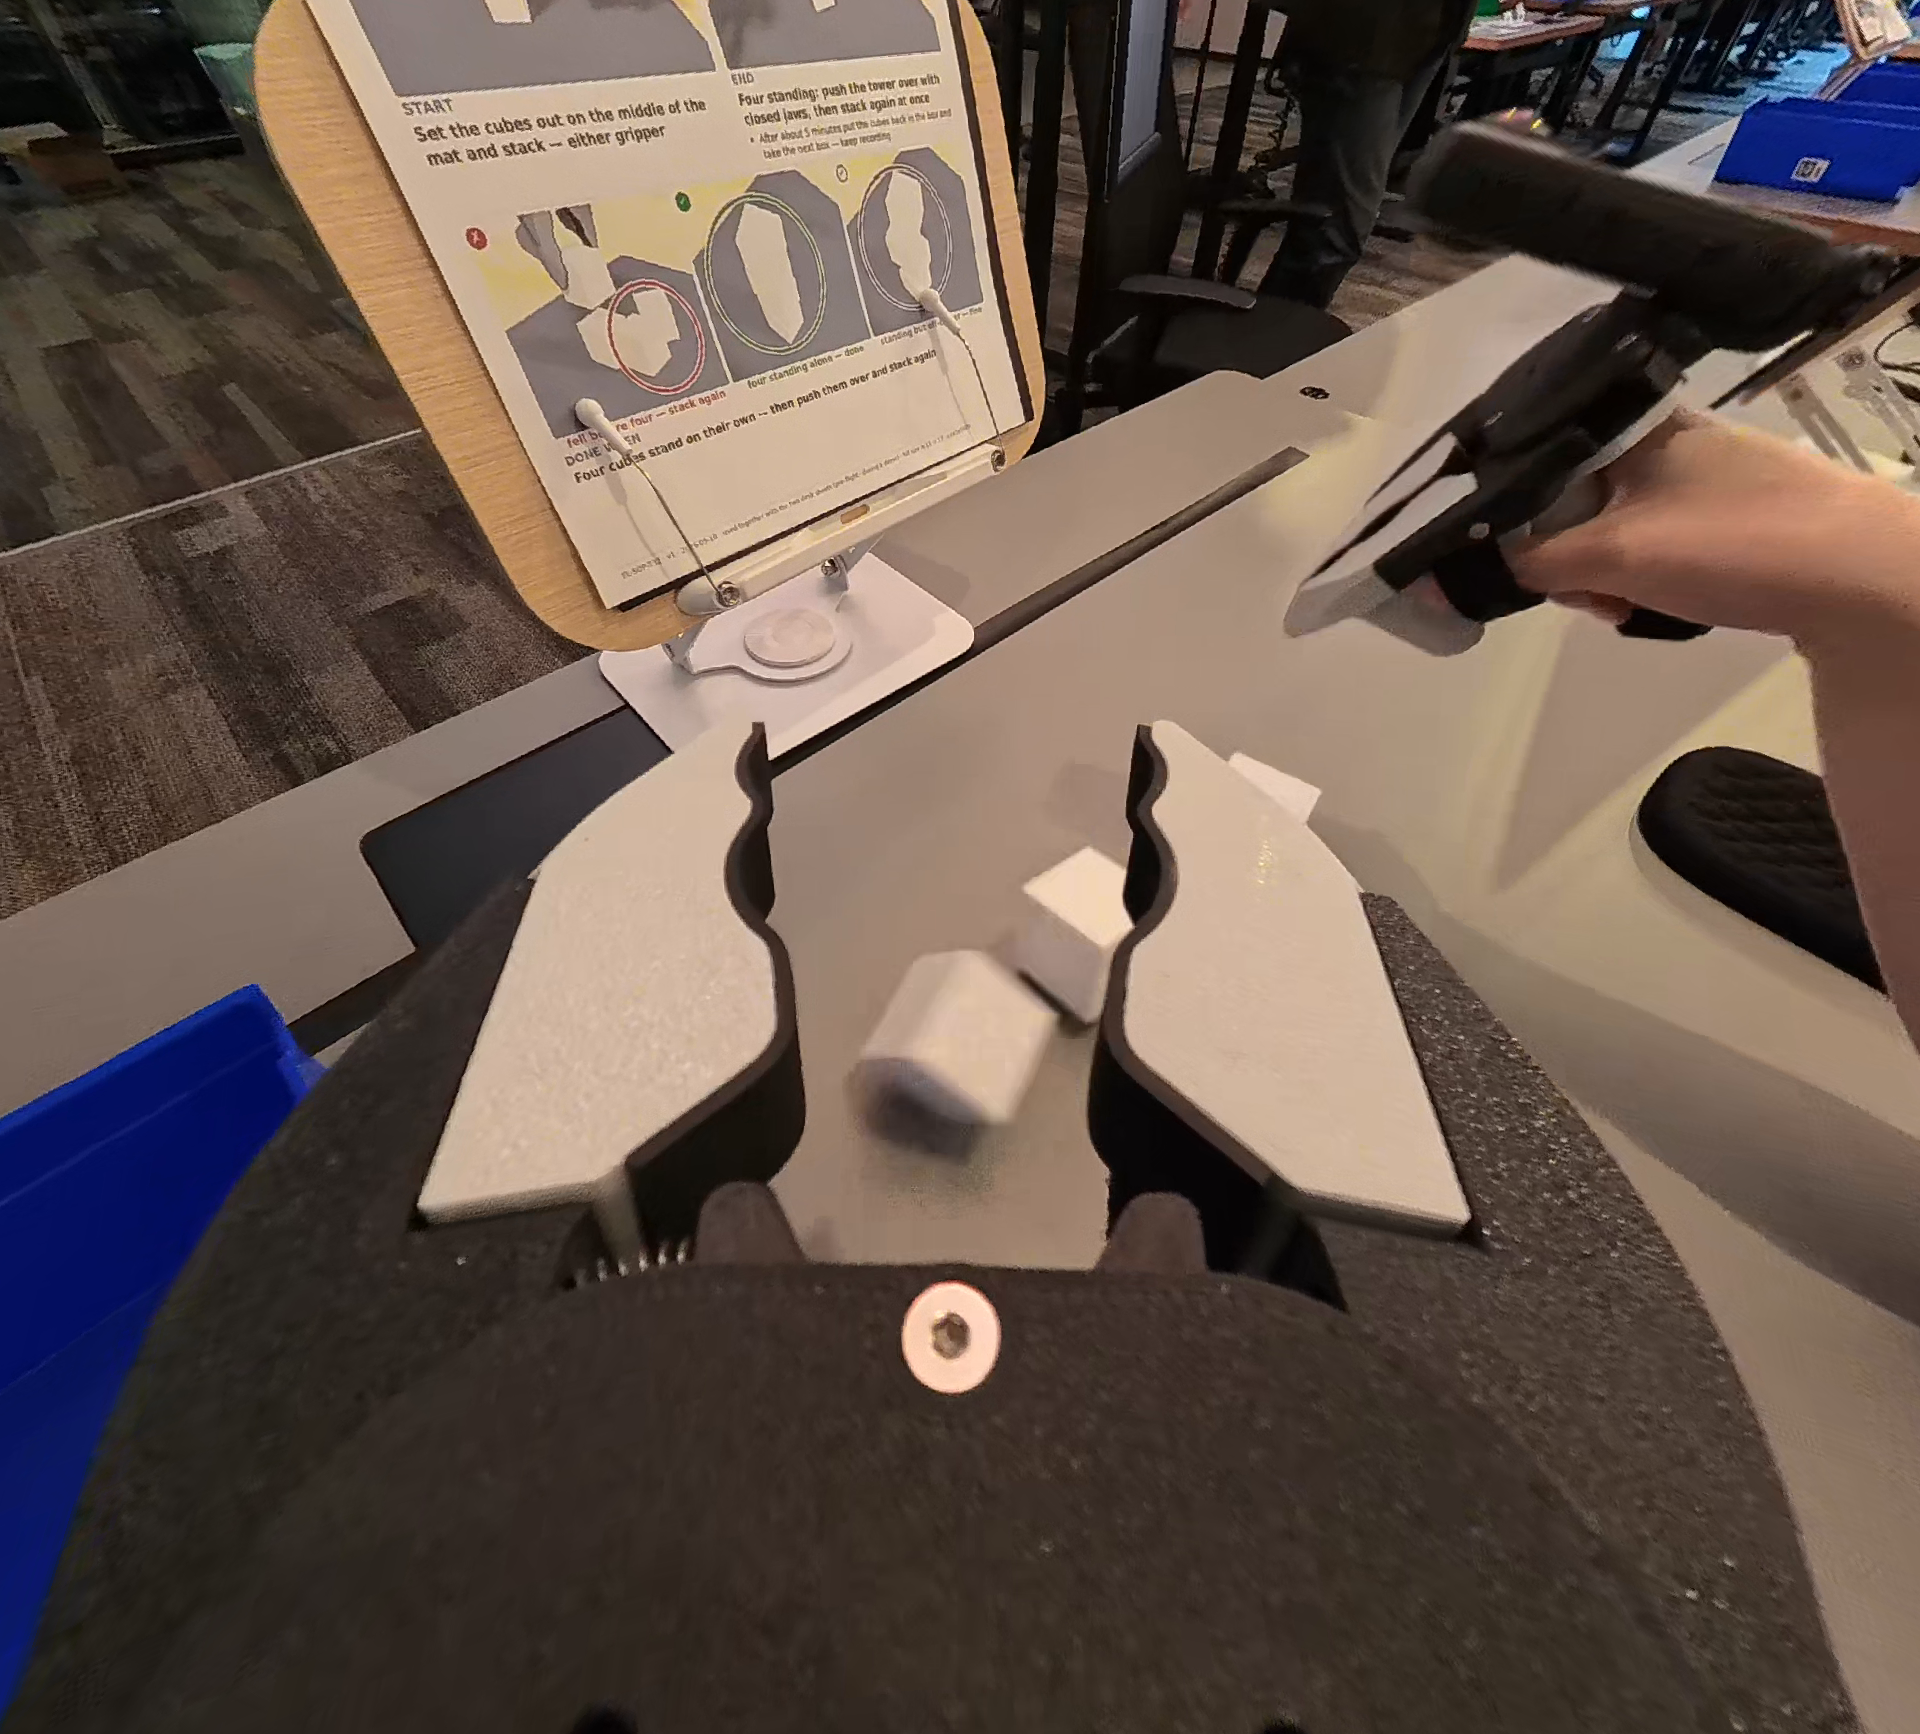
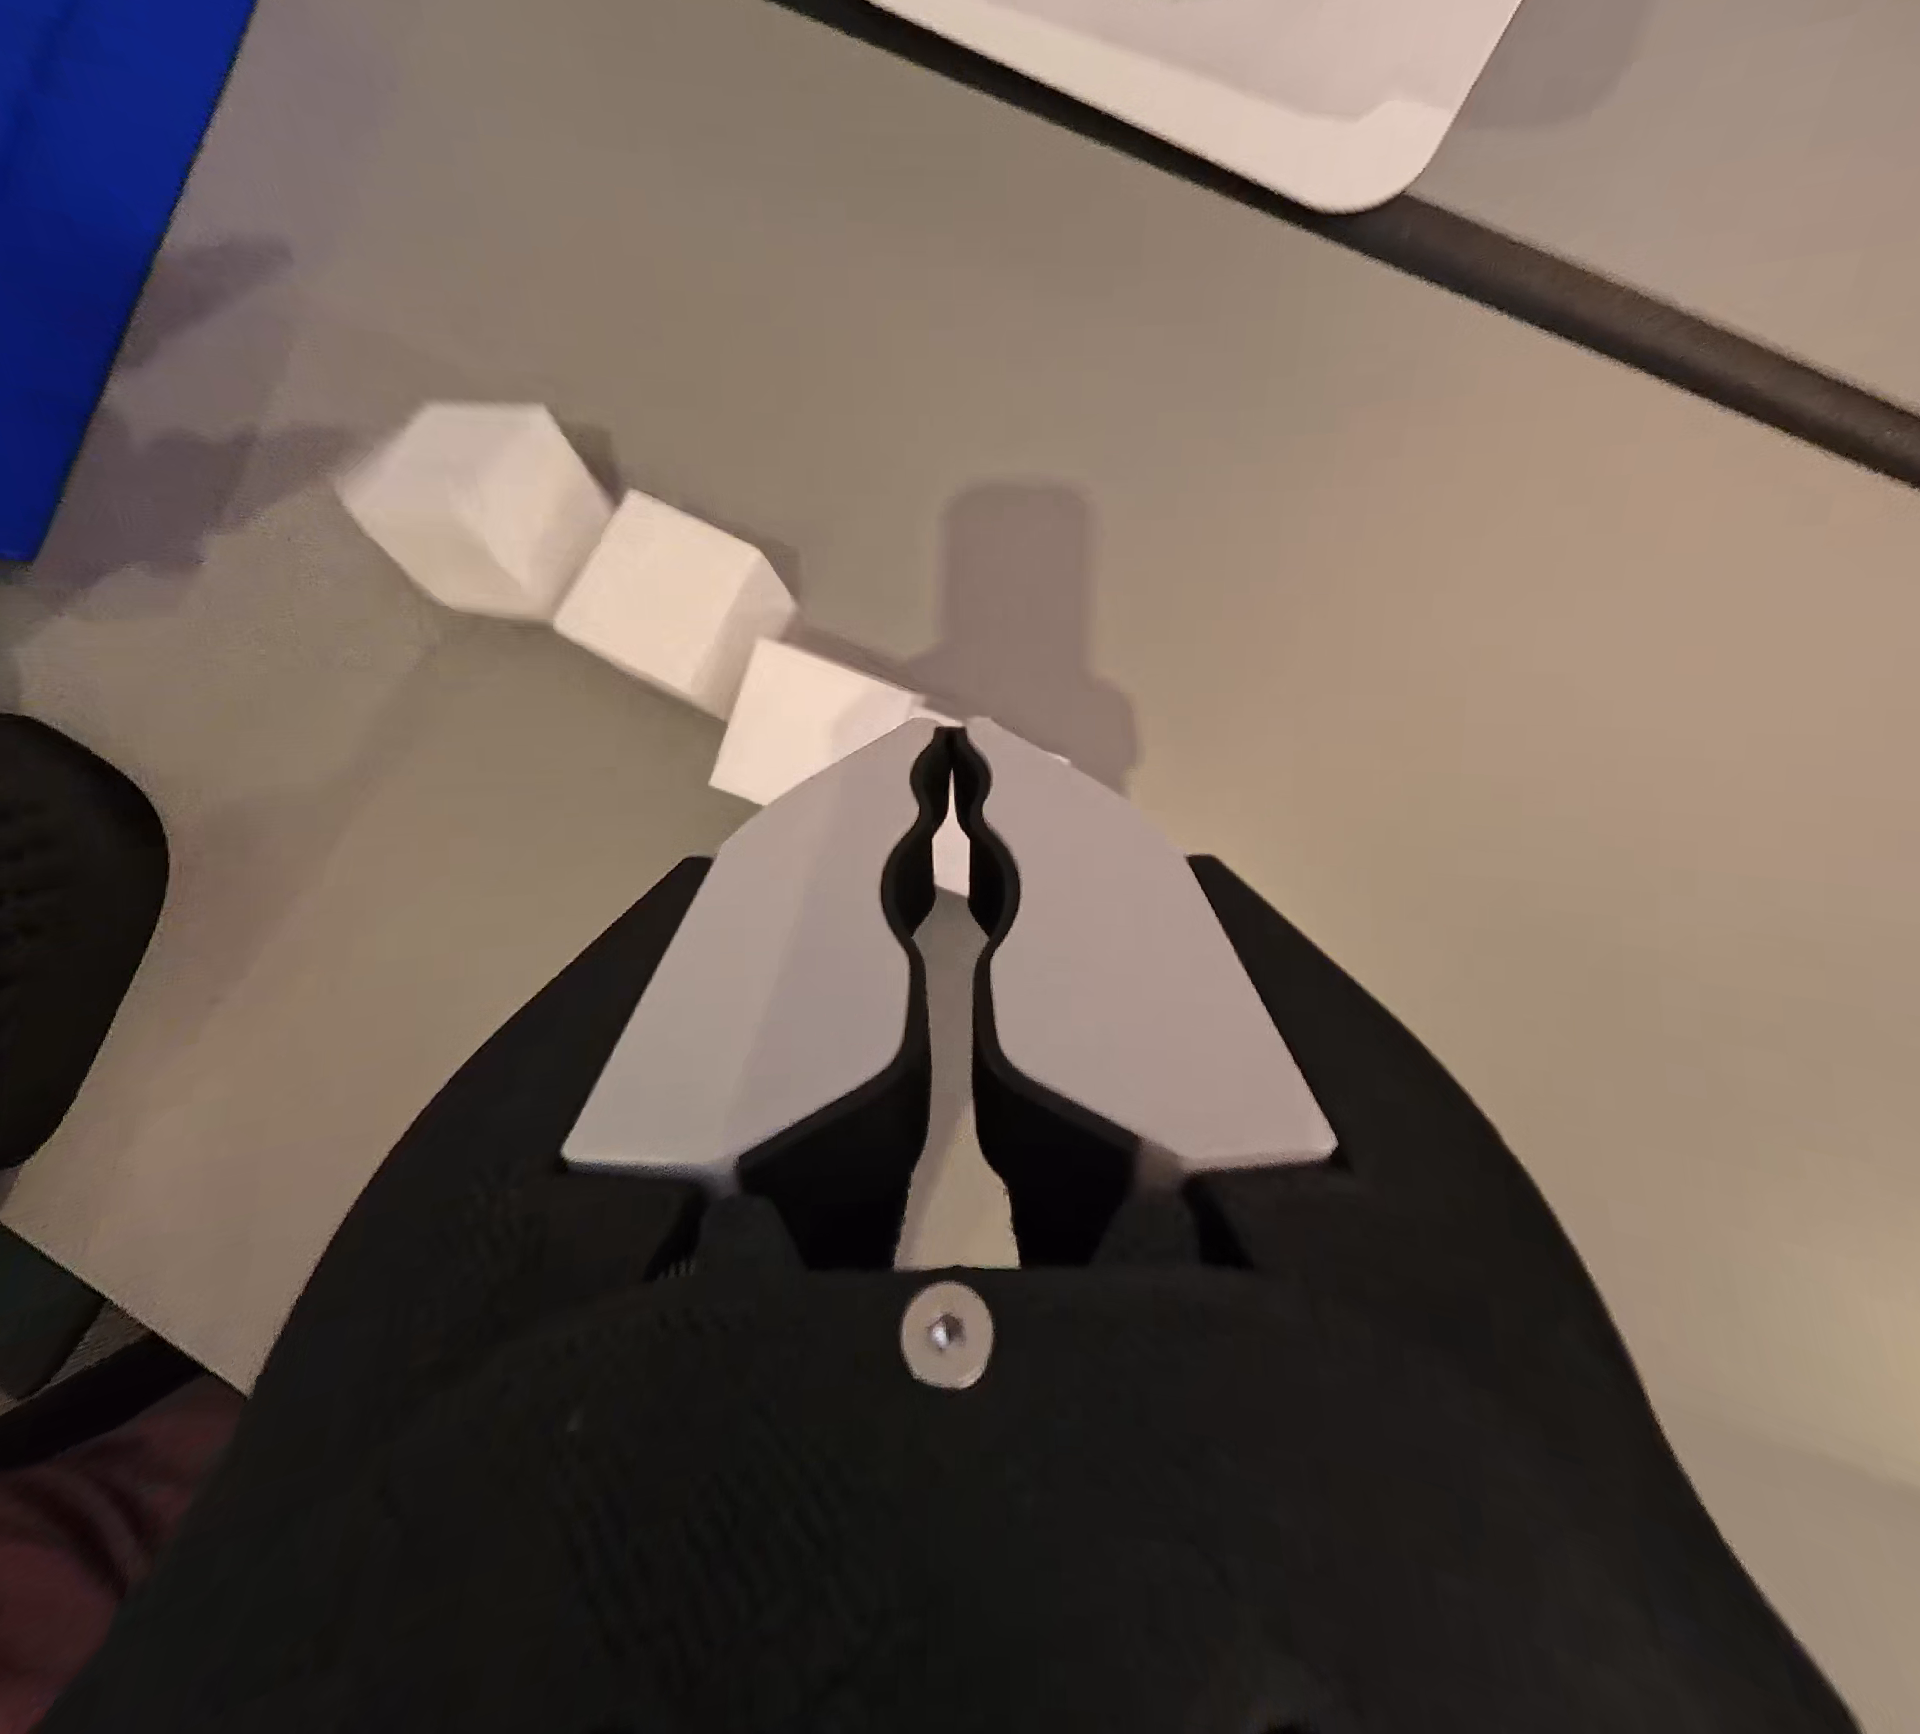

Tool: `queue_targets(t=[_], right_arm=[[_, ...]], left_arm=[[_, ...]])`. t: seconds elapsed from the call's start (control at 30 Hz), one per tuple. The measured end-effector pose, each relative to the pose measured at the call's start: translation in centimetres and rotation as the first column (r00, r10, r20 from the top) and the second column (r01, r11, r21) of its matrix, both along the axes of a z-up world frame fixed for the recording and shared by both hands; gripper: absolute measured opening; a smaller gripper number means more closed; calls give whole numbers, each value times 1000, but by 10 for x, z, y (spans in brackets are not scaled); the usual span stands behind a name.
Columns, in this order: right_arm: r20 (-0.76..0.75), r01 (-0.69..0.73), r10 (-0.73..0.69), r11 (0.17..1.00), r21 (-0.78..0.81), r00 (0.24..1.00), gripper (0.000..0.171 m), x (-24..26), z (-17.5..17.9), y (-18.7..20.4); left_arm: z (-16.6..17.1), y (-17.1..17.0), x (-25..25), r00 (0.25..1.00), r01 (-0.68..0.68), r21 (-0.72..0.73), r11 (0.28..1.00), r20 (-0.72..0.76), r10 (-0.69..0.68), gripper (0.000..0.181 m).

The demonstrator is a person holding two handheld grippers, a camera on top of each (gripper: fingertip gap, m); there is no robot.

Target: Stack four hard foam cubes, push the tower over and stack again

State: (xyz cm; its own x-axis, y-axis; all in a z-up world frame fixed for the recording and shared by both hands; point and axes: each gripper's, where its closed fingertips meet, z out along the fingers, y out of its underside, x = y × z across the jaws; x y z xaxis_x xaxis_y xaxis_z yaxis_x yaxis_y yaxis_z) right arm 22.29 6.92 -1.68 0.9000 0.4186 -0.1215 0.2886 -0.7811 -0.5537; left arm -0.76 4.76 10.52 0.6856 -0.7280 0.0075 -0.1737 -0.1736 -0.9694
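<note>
The white hard foam cubes (image 2: 665,588) lie toppled in a loose, touching row on the grey counter (image 2: 1351,645), not stacked. In the right wrist view three show clearly, the row's long axis running from just ahead of the right hand-held gripper (image 2: 951,739) away to its forward left; a sliver of white seen through its closed tips may be the fourth cube, though that cannot be told for sure. The cubes sit skewed, corners turned different ways, which fits a tower pushed over rather than set out by hand.

The right hand-held gripper has its two fingers pressed together, holding nothing, with its tip just beside the nearest cube (image 2: 800,718); shut fingers suit shoving, so the push appears done and restacking is probably due.

In the left wrist view, the left hand-held gripper (image 1: 951,853) is spread wide and empty above the counter, with two blurred cubes (image 1: 956,1045) below the gap between its fingers and another (image 1: 1276,782) peeking past its right finger, apparently poised to pick one up.

Beyond lie the white base of a document stand (image 2: 1195,53) ahead, and a blue bin (image 2: 94,157) to the far left.
</note>
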Motion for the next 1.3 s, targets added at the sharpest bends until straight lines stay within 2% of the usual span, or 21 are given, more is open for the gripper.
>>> queue_targets(t=[0.23, 0.37, 0.5, 0.6, 0.67, 0.73, 0.87, 0.93, 0.97, 1.03, 1.1, 1.2, 1.23, 1.3], right_arm=[[71, -98, 88, 985, 144, 994, 1, -3, 44, -8], [73, -204, 191, 945, 256, 979, 1, 2, 63, -12], [87, -270, 256, 899, 343, 963, 2, 26, 74, -11], [123, -345, 324, 842, 414, 938, 11, 44, 79, -10], [125, -367, 348, 824, 431, 929, 15, 58, 76, -9], [74, -397, 409, 802, 447, 910, 24, 67, 68, -11], [-60, -473, 564, 740, 478, 823, 26, 78, 44, -20], [-51, -464, 541, 763, 450, 840, 30, 97, 34, -13], [-58, -433, 515, 771, 466, 855, 30, 104, 35, -7], [-139, -405, 533, 765, 501, 835, 30, 105, 41, -6], [-195, -390, 553, 756, 526, 810, 30, 105, 46, -6], [-200, -378, 546, 758, 533, 814, 30, 113, 44, -6], [-198, -376, 544, 758, 533, 815, 31, 117, 43, -6], [-208, -359, 529, 767, 532, 823, 31, 124, 41, -5]], left_arm=[[-2, 2, -7, 1000, -17, -13, 1000, -9, 17, 67], [-13, 8, -26, 988, -127, -39, 991, -99, 123, 66], [-34, 23, -54, 917, -311, -40, 950, -275, 288, 66], [-42, 37, -66, 840, -371, 61, 927, -404, 363, 70], [-46, 43, -67, 809, -362, 116, 925, -454, 373, 70], [-51, 45, -63, 809, -320, 136, 938, -476, 345, 71], [-66, 47, -27, 866, -136, 114, 984, -468, 174, 62], [-81, 59, -14, 839, -47, 59, 997, -540, 71, 58], [-92, 68, -14, 800, -26, 16, 1000, -599, 30, 60], [-114, 84, -23, 679, -16, -77, 997, -733, -45, 69], [-134, 90, -37, 520, -35, -175, 984, -844, -132, 74], [-151, 105, -59, 270, -53, -209, 977, -945, -187, 77], [-158, 108, -65, 211, -71, -232, 970, -954, -212, 80], [-175, 109, -72, 147, -111, -305, 946, -946, -288, 80]])
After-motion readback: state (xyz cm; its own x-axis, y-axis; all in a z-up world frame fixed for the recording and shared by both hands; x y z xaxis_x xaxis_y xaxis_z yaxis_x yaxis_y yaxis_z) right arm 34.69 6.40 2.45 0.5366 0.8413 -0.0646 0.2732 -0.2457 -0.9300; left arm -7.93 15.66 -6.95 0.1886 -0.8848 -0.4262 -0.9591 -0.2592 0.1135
